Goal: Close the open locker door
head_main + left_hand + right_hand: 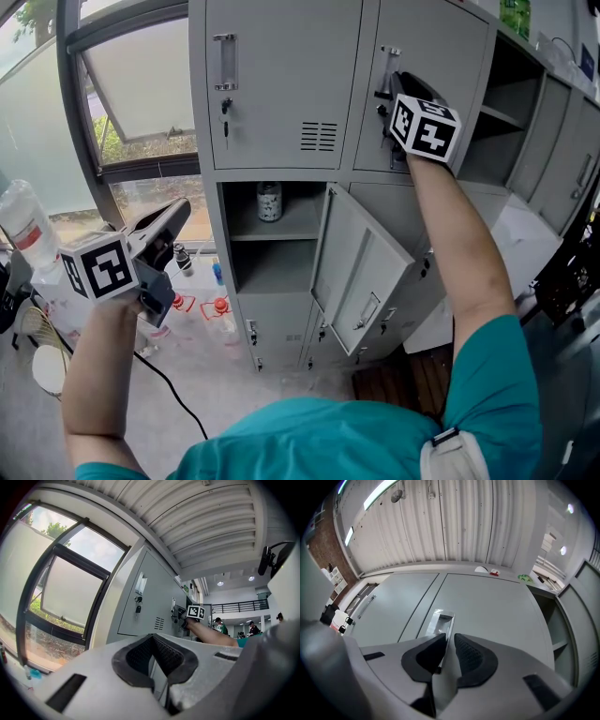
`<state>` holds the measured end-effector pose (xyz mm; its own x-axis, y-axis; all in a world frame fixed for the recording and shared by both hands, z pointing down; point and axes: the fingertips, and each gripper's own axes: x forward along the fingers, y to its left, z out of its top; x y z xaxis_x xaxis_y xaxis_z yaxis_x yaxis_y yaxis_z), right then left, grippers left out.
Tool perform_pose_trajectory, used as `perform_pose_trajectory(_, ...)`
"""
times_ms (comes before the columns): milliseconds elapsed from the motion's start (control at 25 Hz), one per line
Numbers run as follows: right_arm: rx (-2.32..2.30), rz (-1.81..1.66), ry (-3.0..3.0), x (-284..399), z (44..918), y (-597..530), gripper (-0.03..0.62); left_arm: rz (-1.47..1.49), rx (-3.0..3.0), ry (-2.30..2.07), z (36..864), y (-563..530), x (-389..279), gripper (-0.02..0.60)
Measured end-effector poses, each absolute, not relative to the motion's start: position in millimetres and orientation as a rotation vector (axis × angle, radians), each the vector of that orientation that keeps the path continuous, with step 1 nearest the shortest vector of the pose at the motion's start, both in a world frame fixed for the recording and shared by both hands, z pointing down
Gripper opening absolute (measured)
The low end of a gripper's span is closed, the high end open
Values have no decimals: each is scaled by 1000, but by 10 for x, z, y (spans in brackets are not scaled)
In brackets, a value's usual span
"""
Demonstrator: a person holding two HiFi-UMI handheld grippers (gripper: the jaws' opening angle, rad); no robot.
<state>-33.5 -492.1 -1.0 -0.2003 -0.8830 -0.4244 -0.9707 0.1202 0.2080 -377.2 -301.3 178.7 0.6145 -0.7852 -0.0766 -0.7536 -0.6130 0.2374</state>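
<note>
Now: right claw at upper handle, middle door hanging open

The open door (361, 272) hangs wide at frame centre in the head view. The right claw (449, 638) isn't at it. It's upper right, at the handle (438, 620) of the upper door (431, 56). Its jaws stand a slim gap apart w/ the handle's lower end btwn the pads, prob. not pinching yet. Upper door maybe slightly ajar, can't tell.

Advice: seat pads square on the handle, push flat till flush, no twisting.

Left claw (153, 638), lower left, is closed on nothing & held clear. The open compartment has a bottle (269, 200) on its shelf. The pale floor (244, 375) below has more bottles (223, 319) & a cable (173, 386). Window (131, 84) upper left.
</note>
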Motion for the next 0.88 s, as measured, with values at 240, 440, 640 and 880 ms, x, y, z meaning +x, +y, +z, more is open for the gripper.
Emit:
perform_pose_trajectory(240, -1849, 652, 2196, -326, -6, -4915, 64, -261, 2651, -1279, 1826, -2958, -3792, 5)
perform_pose_trajectory(440, -1849, 589, 2229, -314, -11, -4900, 64, -265, 2656, -1266, 1851, -2876, -3754, 5)
perform_pose_trajectory(640, -1827, 582, 2356, -364, -12, -4889, 64, -290, 2672, -1258, 1792, -2786, -3664, 5)
perform_pose_trajectory(880, -1562, 597, 2449, -296, 63, -4226, 64, -316, 2673, -1287, 1721, -2648, -3592, 5)
